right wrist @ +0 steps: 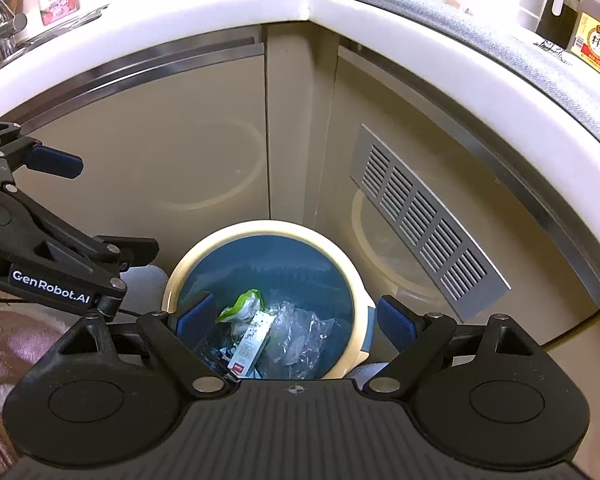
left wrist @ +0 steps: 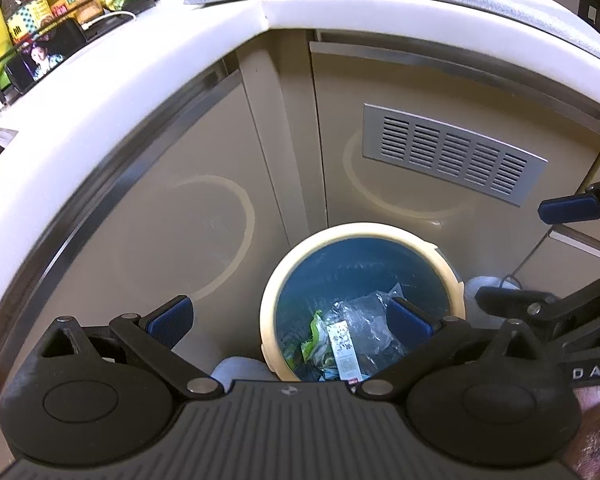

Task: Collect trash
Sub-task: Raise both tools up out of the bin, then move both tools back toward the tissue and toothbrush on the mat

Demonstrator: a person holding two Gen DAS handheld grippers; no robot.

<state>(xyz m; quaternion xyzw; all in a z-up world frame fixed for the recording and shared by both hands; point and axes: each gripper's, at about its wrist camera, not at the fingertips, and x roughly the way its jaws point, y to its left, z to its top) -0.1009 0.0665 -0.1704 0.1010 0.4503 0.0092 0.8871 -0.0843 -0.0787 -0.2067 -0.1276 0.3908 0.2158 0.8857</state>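
Trash: three pieces are seen inside one bin (right wrist: 204,250) — green wrapper (right wrist: 242,306), white carton (right wrist: 254,338), clear plastic (right wrist: 300,334). Above it, left gripper (left wrist: 292,318) and right gripper (right wrist: 296,320) are held wide apart, empty.

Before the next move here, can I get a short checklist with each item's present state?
1. Left gripper open and empty: ok.
2. Right gripper open and empty: ok.
3. Bin upright in the cabinet corner, mouth uncovered: ok.
4. Trash lies inside the bin, a green wrapper, a white carton and clear plastic: ok.
5. Trash left on the counter: cannot tell.
6. Both grippers apart from each other: ok.
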